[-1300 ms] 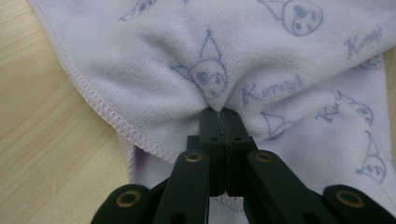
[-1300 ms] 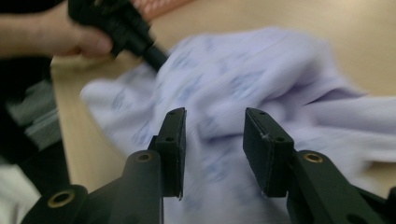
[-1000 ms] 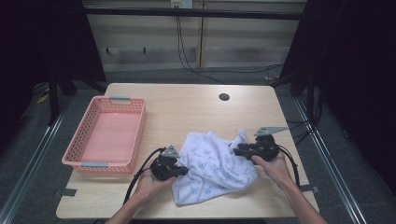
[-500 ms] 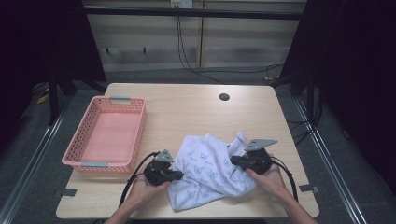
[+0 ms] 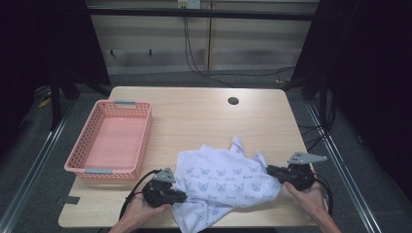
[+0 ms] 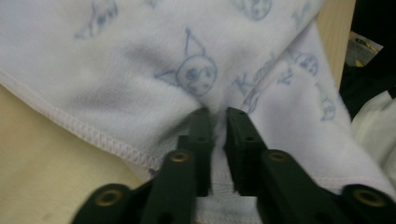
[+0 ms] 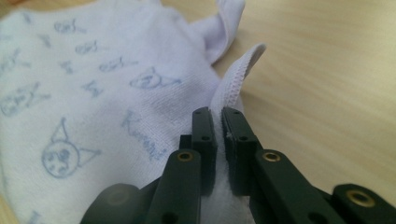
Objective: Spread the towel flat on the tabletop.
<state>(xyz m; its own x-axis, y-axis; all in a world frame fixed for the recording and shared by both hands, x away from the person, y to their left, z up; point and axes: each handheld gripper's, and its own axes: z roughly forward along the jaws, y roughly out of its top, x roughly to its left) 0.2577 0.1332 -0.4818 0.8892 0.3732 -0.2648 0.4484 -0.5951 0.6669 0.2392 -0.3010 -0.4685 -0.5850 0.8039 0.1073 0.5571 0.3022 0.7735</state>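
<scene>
A white towel [image 5: 223, 179] printed with small blue cat faces lies spread on the front of the wooden table [image 5: 204, 116], its near corner hanging over the front edge. My left gripper [image 5: 182, 196] is shut on the towel's left edge [image 6: 140, 93], with cloth pinched between the jaws. My right gripper [image 5: 270, 171] is shut on the towel's right hem [image 7: 233, 88], which stands up as a folded ridge. A hand holds each gripper from below.
A pink plastic basket [image 5: 77, 167] with nothing in it stands at the left of the table. A round cable hole [image 5: 233, 101] sits near the far edge. Bare wood lies beyond the towel. Black cables trail from both grippers.
Both grippers have drawn toward the table's front and apart, pulling the towel with them. The bunched cloth now lies flatter and wider, one corner over the front edge.
</scene>
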